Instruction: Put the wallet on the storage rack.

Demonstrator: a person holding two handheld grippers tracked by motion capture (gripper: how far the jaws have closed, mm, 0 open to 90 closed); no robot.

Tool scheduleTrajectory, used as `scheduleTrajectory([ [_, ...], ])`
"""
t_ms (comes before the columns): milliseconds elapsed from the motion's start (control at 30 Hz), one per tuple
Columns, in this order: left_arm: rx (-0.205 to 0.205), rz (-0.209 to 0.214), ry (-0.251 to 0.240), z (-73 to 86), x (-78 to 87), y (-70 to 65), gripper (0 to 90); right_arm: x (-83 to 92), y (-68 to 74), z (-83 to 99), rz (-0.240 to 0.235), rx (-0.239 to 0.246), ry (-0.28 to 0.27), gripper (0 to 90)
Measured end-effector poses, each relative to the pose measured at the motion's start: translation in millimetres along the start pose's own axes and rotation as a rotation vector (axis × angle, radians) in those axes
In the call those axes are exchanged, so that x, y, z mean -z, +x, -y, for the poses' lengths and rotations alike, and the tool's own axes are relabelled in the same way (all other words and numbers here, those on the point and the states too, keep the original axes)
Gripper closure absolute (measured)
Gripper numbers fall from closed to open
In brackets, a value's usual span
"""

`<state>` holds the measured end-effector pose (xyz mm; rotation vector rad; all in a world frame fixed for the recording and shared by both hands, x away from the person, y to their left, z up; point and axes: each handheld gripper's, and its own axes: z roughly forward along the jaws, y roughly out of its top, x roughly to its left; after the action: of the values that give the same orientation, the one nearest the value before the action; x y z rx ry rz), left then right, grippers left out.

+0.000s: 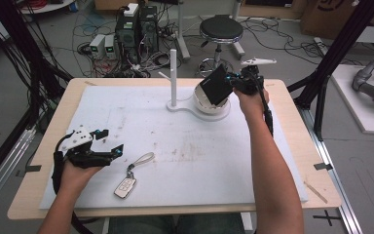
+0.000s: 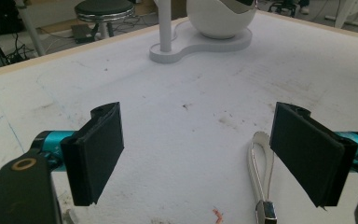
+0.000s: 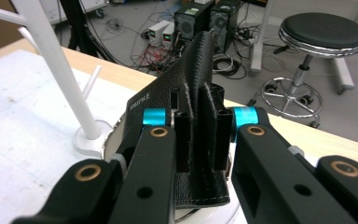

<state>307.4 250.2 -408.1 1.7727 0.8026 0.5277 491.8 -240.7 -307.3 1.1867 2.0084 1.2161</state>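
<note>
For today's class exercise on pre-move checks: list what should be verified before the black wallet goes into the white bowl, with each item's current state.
1. Right gripper shut on the black wallet: ok.
2. Wallet above the white bowl: ok, it is held tilted over the rim.
3. Bowl interior free: cannot tell, the wallet hides it.
4. White stand post apart from the wallet: ok.
5. Left gripper out of the way: ok, open near the table's front left.
6. Key fob apart from both grippers: ok.

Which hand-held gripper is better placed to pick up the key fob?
Left. The left hand-held gripper is open beside the key fob; the right hand-held gripper is clamped on the black wallet.
</note>
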Motion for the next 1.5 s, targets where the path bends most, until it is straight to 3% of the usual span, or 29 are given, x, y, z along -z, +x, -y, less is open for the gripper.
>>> scheduleTrajectory([
  [700, 0.0, -0.002, -0.001, 0.0, 0.2, -0.3, 17.4, -13.3, 2.1, 3.8, 0.043, 0.025, 0.029, 84.2],
  [1500, -0.004, 0.002, -0.002, -0.5, 0.5, -1.1, 17.4, -25.9, 9.8, 12.8, 0.055, 0.055, 0.052, 84.1],
])
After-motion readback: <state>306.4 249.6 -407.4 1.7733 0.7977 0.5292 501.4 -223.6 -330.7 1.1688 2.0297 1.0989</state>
